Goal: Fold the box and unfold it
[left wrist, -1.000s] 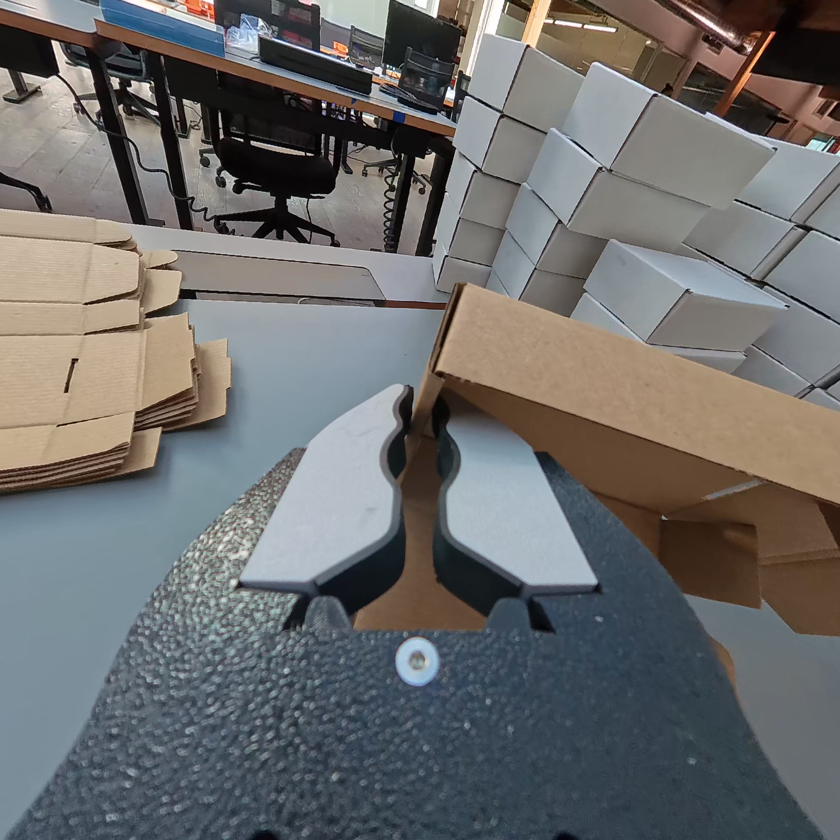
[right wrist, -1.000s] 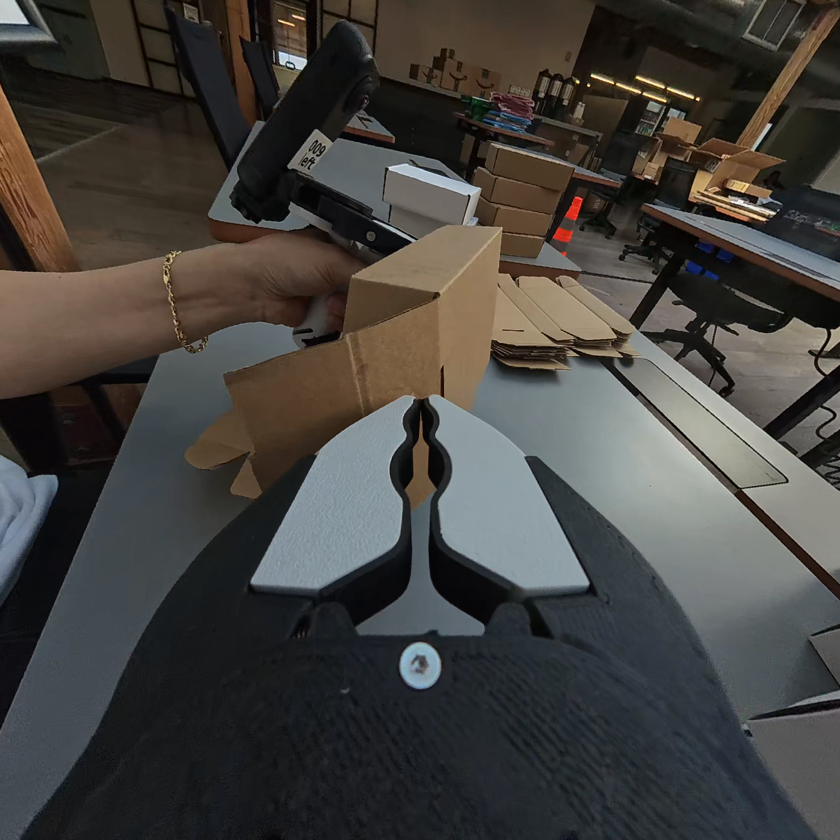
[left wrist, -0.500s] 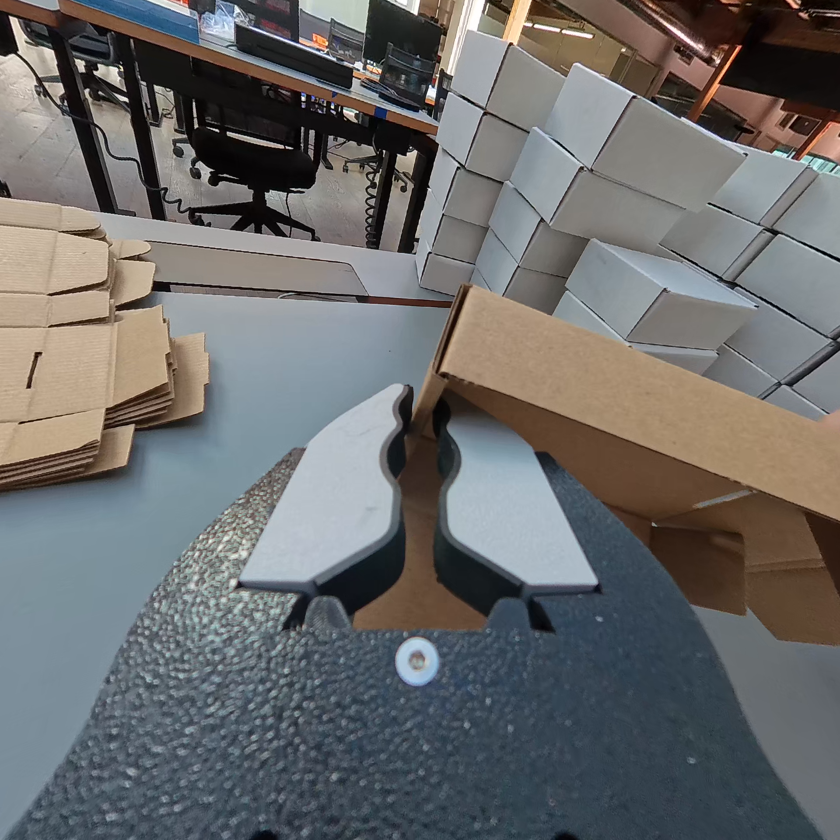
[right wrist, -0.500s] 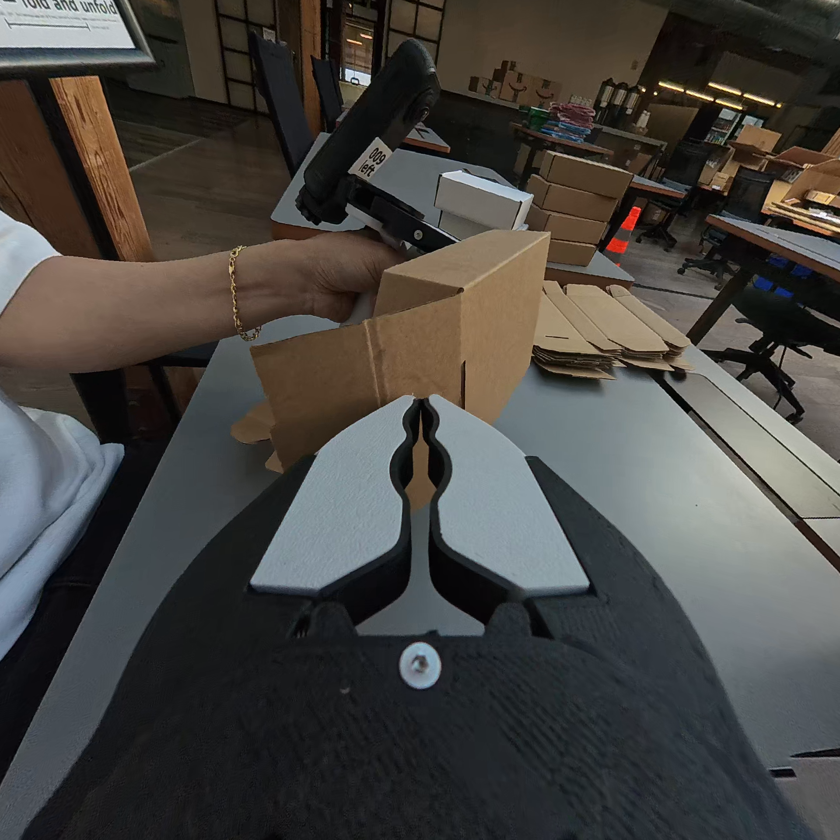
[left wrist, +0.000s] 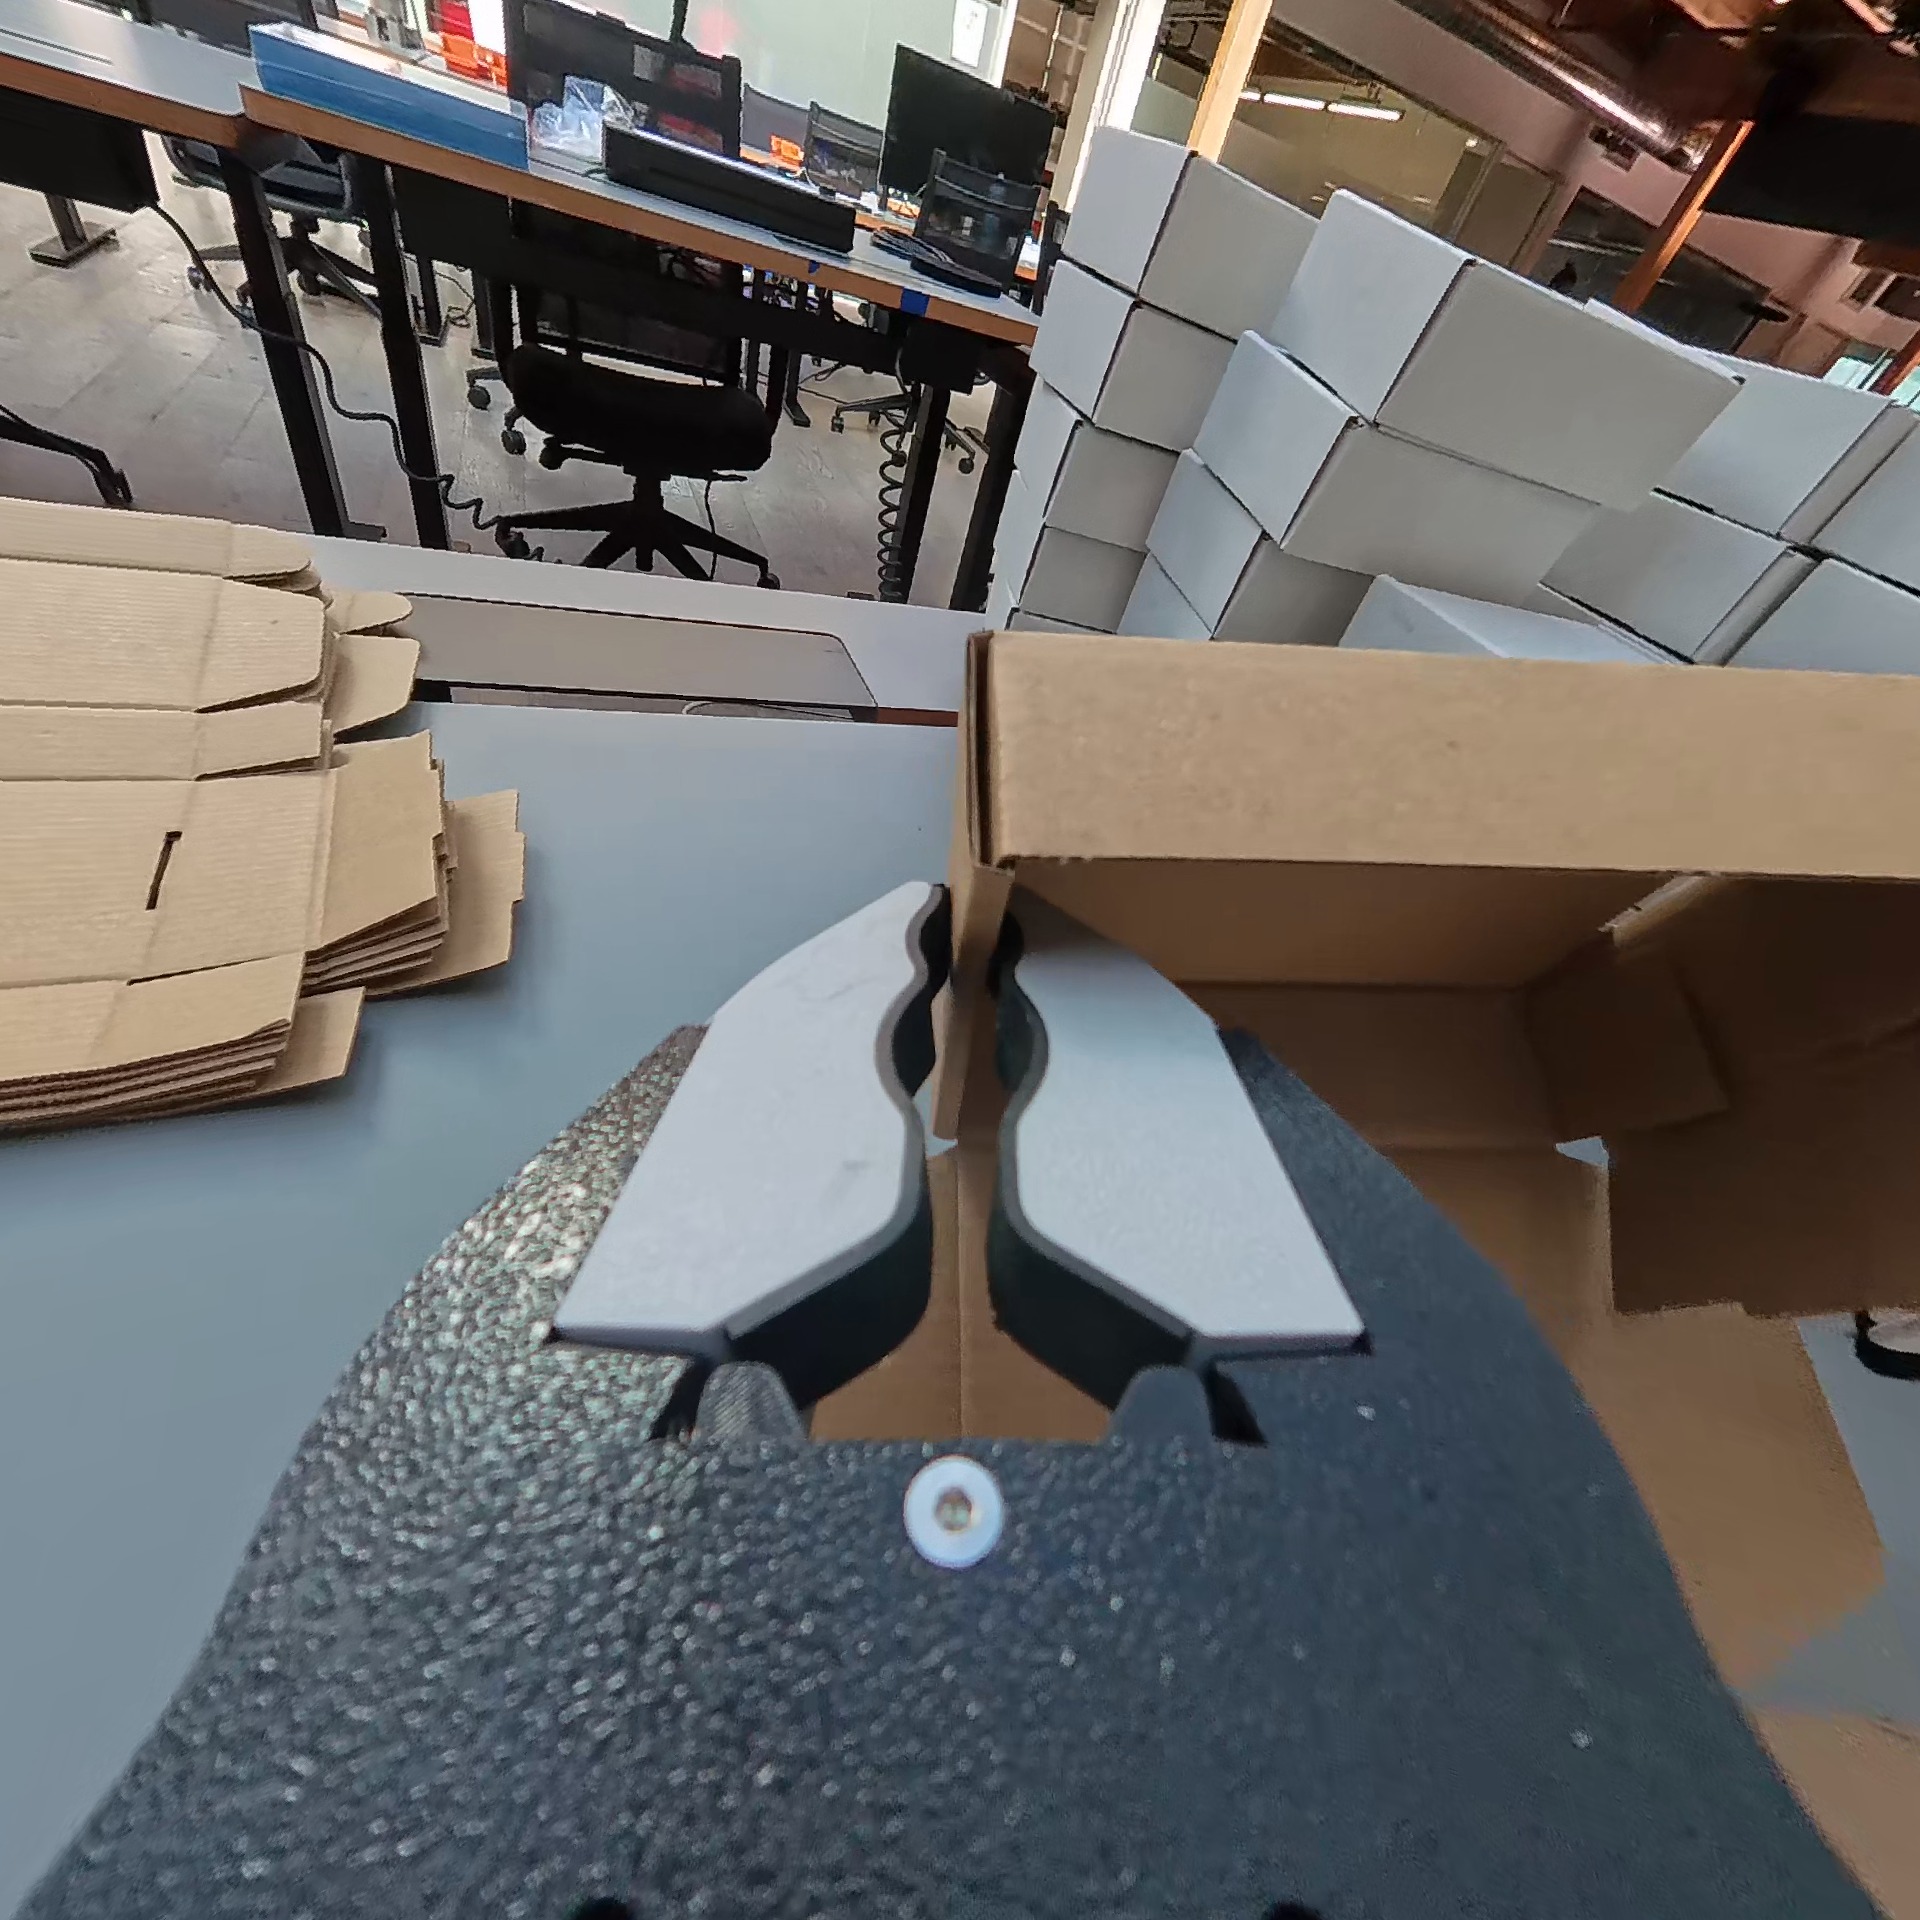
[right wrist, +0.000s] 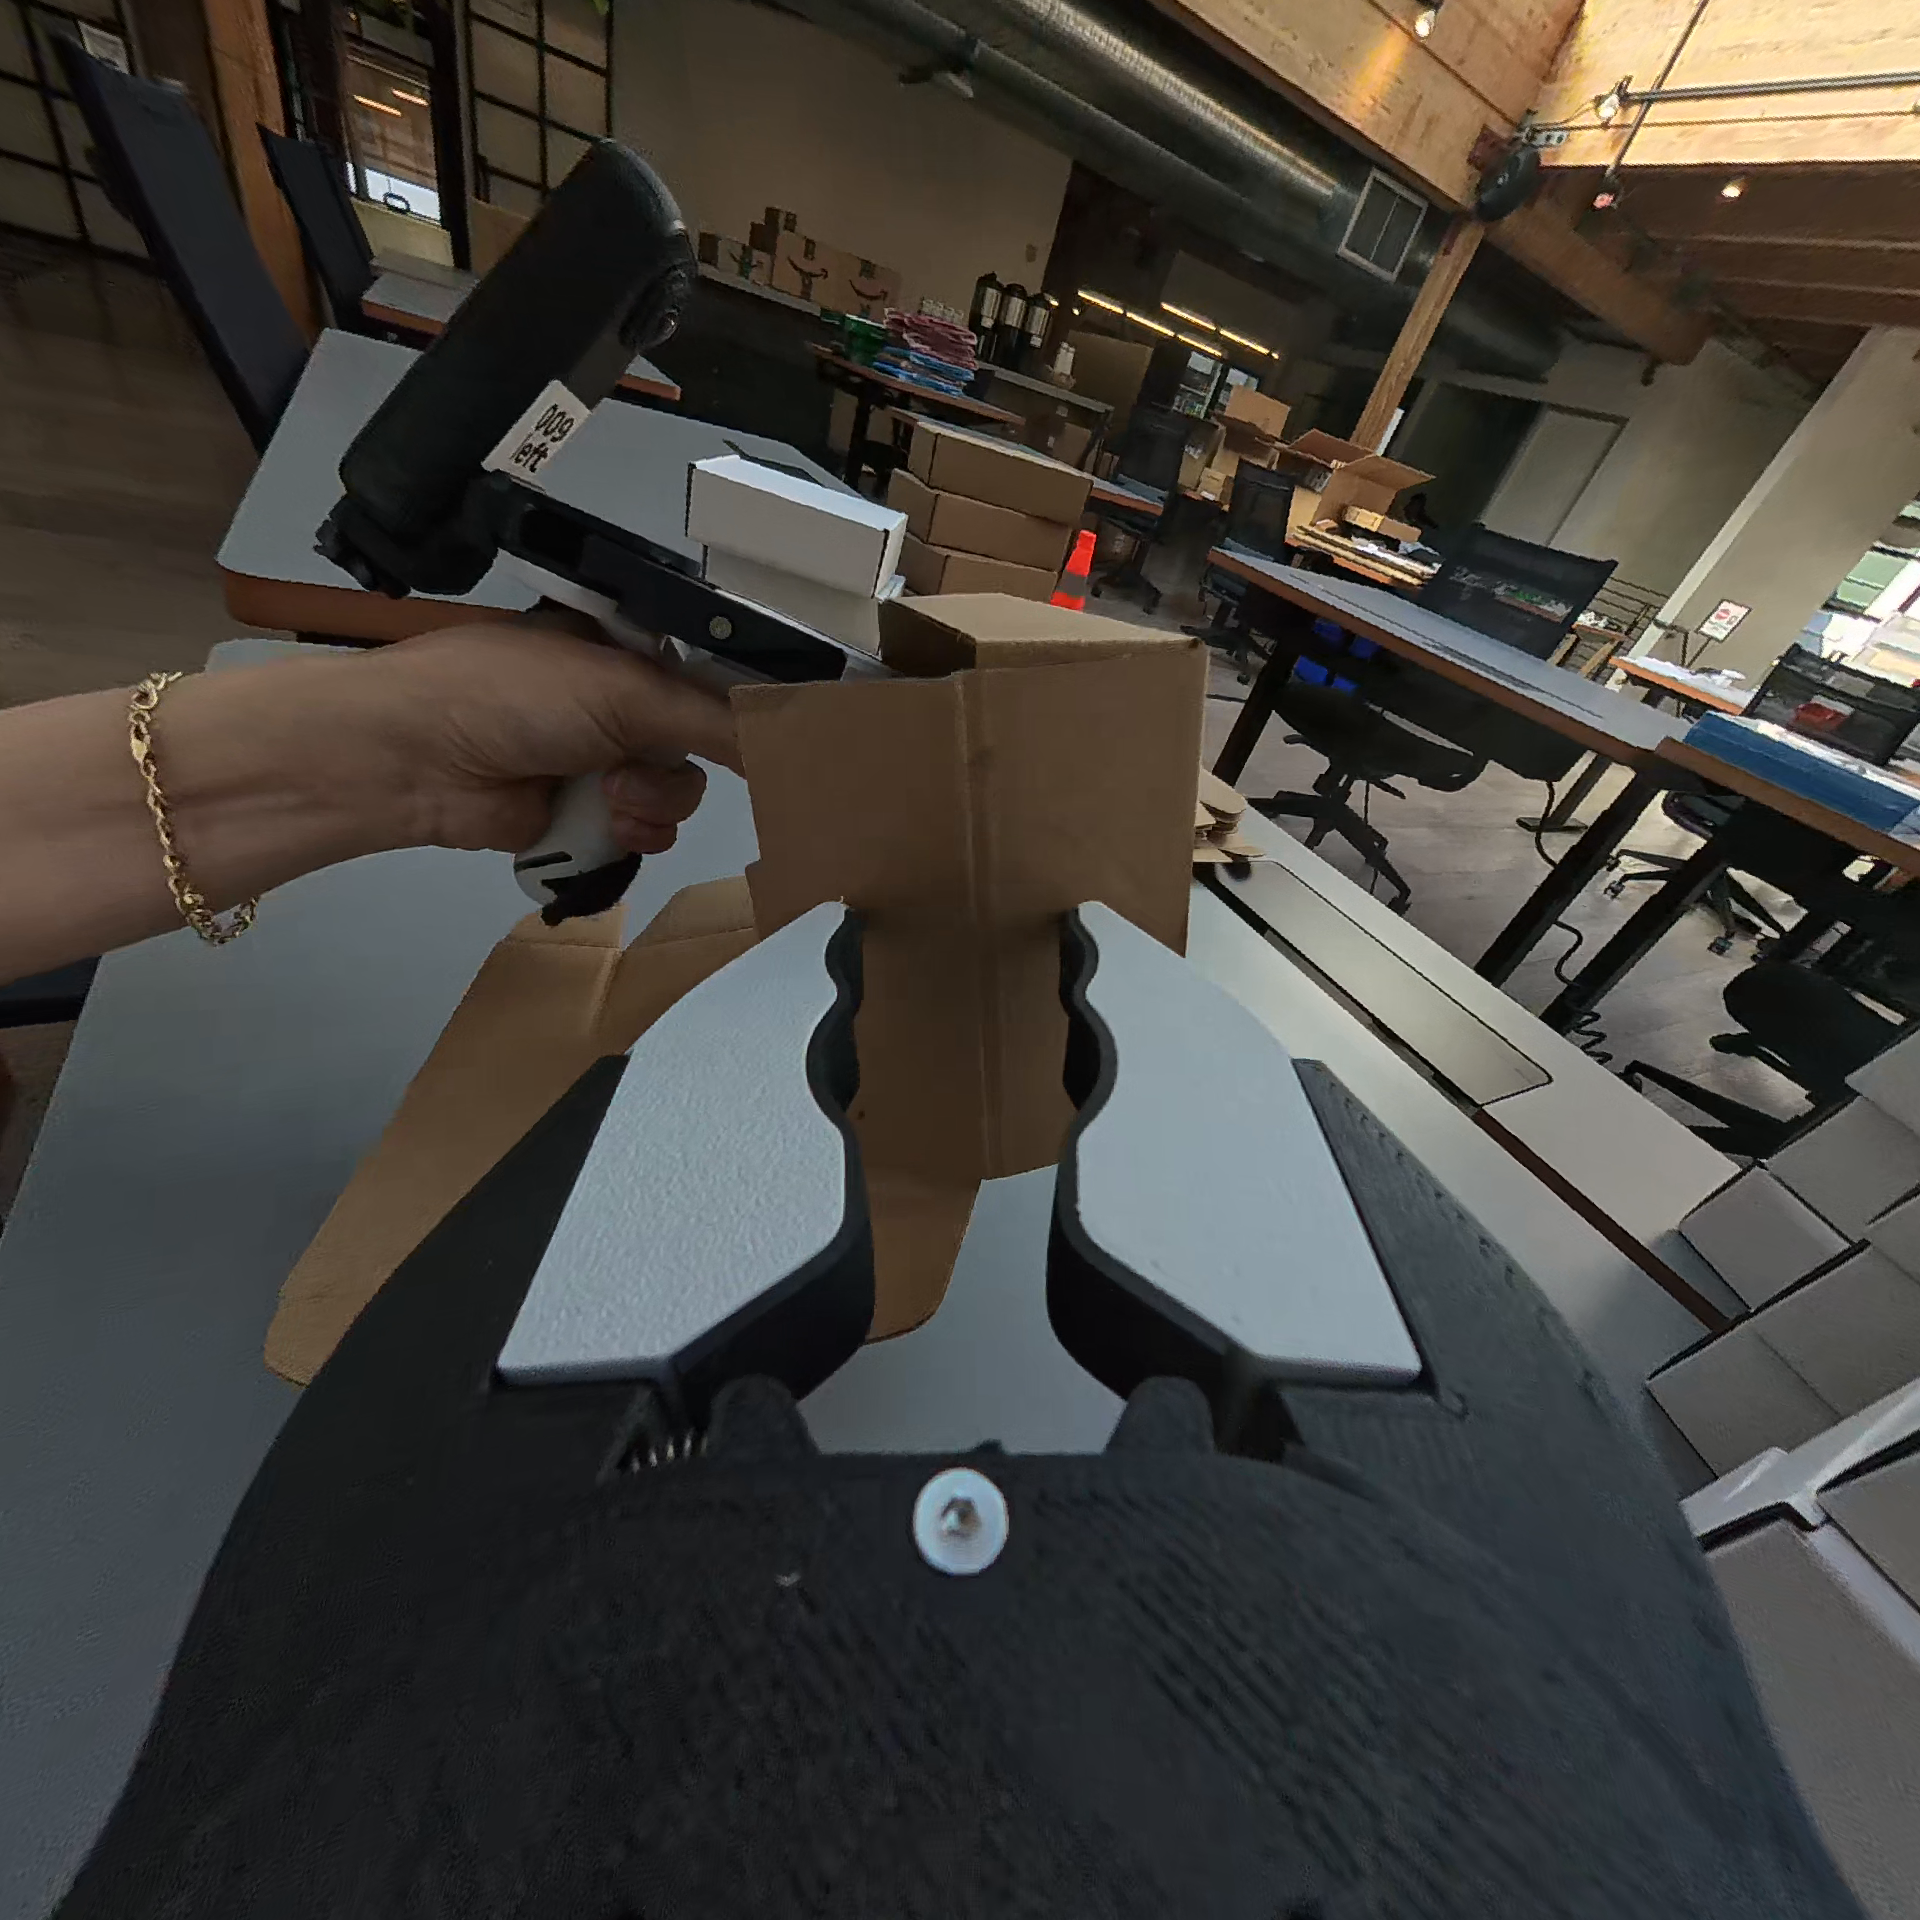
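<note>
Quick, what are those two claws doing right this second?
Left claw: shut on a wall of the half-folded brown cardboard box.
Right claw: open, holding nothing, its fingers either side of the box's corner.

A pile of flat brown cardboard blanks (left wrist: 197, 831) lay on the grey table (left wrist: 675, 831). White boxes (left wrist: 1455, 436) were stacked at its far right corner. Beyond stood a black office chair (left wrist: 634, 416), desks with monitors (left wrist: 961, 125), and an orange cone (right wrist: 1081, 569).

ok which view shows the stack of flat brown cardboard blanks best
The left wrist view: the stack of flat brown cardboard blanks lies large and unobstructed on the grey table. The right wrist view shows only a sliver behind the half-folded brown box.
</note>
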`<state>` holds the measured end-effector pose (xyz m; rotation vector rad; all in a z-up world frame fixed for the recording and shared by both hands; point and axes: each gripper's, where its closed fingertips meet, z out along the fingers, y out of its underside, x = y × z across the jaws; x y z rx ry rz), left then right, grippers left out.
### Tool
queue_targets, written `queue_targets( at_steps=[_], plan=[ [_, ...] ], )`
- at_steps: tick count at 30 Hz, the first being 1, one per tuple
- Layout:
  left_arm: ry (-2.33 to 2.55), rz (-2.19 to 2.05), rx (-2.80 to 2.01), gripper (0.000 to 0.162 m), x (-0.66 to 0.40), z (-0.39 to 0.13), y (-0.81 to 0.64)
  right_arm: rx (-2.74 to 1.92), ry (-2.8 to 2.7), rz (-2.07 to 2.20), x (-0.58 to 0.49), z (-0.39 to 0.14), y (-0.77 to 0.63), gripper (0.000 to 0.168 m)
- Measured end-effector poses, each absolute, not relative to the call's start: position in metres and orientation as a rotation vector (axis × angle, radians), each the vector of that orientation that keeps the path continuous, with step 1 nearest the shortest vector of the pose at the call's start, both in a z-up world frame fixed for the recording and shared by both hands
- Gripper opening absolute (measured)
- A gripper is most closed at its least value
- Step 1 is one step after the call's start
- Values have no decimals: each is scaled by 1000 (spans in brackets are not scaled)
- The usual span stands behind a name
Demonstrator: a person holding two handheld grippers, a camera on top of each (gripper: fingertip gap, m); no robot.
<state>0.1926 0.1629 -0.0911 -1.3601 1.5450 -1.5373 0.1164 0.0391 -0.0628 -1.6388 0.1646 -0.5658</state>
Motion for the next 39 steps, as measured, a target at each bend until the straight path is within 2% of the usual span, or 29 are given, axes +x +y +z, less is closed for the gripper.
queue_targets(
  at_steps=[1, 8, 19, 32, 36, 39],
  plan=[
    [1544, -1537, -1358, 6, 193, -91, 163, -1639, 166, -570, 118, -62, 38, 36],
    [1526, -1435, -1305, 6, 192, -89, 164, -1681, 276, -763, 135, -71, 37, 36],
    [1445, -1256, -1145, 8, 182, -72, 152, -1493, 687, -1031, 177, -56, 18, 24],
    [1395, -1269, -1193, 11, 184, -75, 151, -1393, 718, -1355, 202, -47, 16, 20],
    [1396, -1281, -1234, 11, 188, -78, 162, -1355, 676, -1125, 209, -56, 30, 20],
    [1416, -1261, -1229, 12, 189, -84, 163, -1395, 587, -1164, 214, -61, 32, 20]
  ],
)
